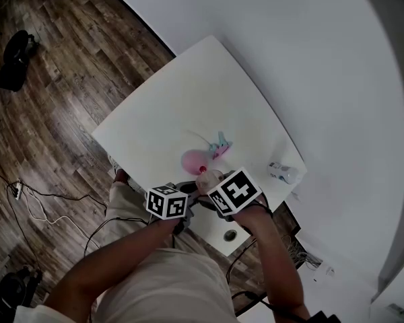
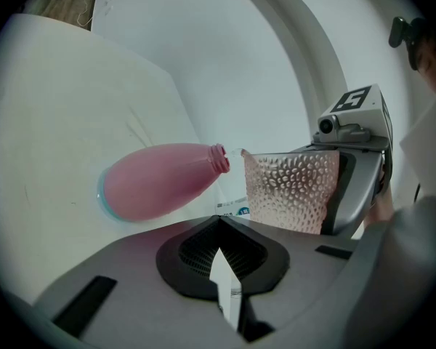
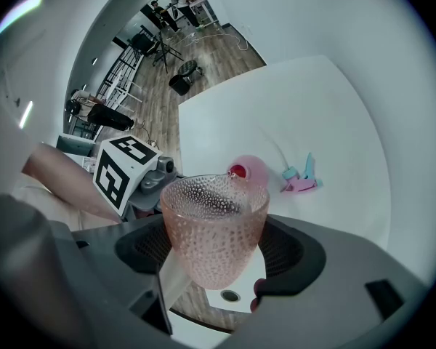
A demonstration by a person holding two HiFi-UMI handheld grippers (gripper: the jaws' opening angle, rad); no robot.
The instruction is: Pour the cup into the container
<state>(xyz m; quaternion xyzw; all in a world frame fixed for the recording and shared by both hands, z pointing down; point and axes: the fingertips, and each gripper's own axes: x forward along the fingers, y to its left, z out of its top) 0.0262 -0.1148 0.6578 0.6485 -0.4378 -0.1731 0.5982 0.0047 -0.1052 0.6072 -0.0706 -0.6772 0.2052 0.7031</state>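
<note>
Bearing everything: white table (image 1: 188,93) with rounded corners, over a dark wood-plank floor (image 1: 47,93).
Left gripper (image 2: 225,282): jaws drawn almost together, only a thin sliver of table showing between them and nothing in them. It hovers at the table's near edge, just beside the right gripper.
Right gripper (image 3: 214,275): jaws set wide and clamped on the cup's lower body, one on each side.
Container: pink plastic bottle (image 1: 192,159) with a bulging body, a blue-green ring at its base, a narrow ribbed neck and no cap. It stands on the table near the front edge, just beyond the grippers.
Container axis: long axis upright, base on the table and open mouth upward. In the left gripper view it runs sideways.
Cup (image 3: 214,227): pale pink glass tumbler, dimpled all over, tapering to a rounded base.
Cup direction: tipped, open rim leaning toward the bottle's mouth and just beside it. Whether they touch cannot be told.
Small things: blue-green and pink plastic piece (image 1: 220,145) beside the bottle; small clear packet (image 1: 281,172) at the table's right edge, well apart.
</note>
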